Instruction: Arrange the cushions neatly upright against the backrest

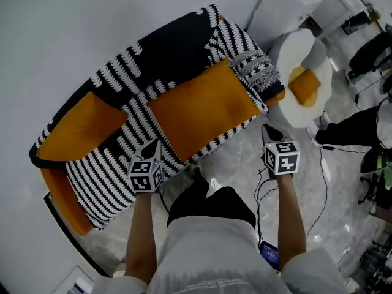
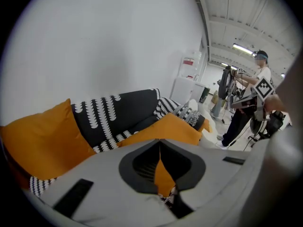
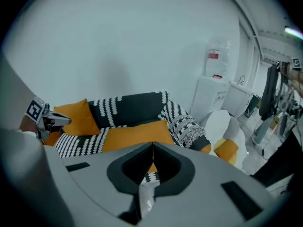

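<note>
**Approach to the flat cushion.** Both tools are clenched and empty. Your left tool (image 1: 151, 147) hangs over the front edge of the sofa (image 1: 101, 176). Your right tool (image 1: 270, 132) is just off the sofa's front right corner, above the floor.

The large orange cushion (image 1: 202, 106) lies flat on the middle of the sofa's seat, away from the backrest (image 1: 165, 48). A smaller orange cushion (image 1: 82, 127) leans at the sofa's left end, and a patterned cushion (image 1: 257, 69) slumps at its right end. An egg-shaped pouf (image 1: 303, 81) sits beside the sofa's right end.

The step in hand appears to be taking up the flat cushion. Open each tool before it arrives and take the near edge at two points well apart. Bite deep enough that the soft fabric cannot slip out. Raise both sides together, tip the cushion onto its far edge, and press it square to the backrest before releasing.
</note>
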A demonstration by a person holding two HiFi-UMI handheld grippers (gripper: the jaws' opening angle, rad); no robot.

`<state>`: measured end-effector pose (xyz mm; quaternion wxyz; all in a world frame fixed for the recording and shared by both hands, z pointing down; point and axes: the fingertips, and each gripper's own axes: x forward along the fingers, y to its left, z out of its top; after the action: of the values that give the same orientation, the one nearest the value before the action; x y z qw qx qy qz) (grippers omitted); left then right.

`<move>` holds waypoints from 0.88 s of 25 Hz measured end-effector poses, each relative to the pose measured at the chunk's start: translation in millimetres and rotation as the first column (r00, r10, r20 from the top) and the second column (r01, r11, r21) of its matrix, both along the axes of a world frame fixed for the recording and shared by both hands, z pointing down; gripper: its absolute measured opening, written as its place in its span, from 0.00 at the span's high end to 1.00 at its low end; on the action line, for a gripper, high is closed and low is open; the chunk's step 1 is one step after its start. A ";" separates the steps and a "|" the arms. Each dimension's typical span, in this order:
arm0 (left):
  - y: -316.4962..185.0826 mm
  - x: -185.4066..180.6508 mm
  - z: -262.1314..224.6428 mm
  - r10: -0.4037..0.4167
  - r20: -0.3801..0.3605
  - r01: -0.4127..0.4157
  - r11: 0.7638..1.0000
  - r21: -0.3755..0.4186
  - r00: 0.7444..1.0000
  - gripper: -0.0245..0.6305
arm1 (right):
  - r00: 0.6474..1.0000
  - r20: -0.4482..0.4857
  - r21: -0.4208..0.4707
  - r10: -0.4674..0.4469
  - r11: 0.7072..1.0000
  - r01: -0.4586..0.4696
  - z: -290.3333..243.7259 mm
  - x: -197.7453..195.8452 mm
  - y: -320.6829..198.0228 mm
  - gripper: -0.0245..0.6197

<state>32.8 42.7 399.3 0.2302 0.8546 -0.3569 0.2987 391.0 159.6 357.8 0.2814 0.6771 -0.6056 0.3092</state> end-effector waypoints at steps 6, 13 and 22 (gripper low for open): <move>-8.9 2.4 21.7 -0.053 0.020 0.054 0.997 -0.051 0.998 0.90 | 0.999 0.047 0.027 0.024 0.999 -0.026 8.0 31.4 -28.6 0.95; 5.2 -2.2 63.0 -0.099 0.076 0.110 0.983 -0.149 0.992 0.85 | 0.992 0.037 -0.078 -0.122 0.989 0.124 48.0 53.8 -43.0 0.95; 40.9 3.4 108.0 -0.277 0.134 0.303 0.918 -0.256 0.952 0.80 | 0.934 0.072 -0.245 -0.351 0.901 0.357 122.5 84.2 -57.4 0.95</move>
<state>36.3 83.6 507.3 0.3706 0.7370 -0.4454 0.3479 475.2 102.2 480.3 0.4094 0.5100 -0.6773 0.3369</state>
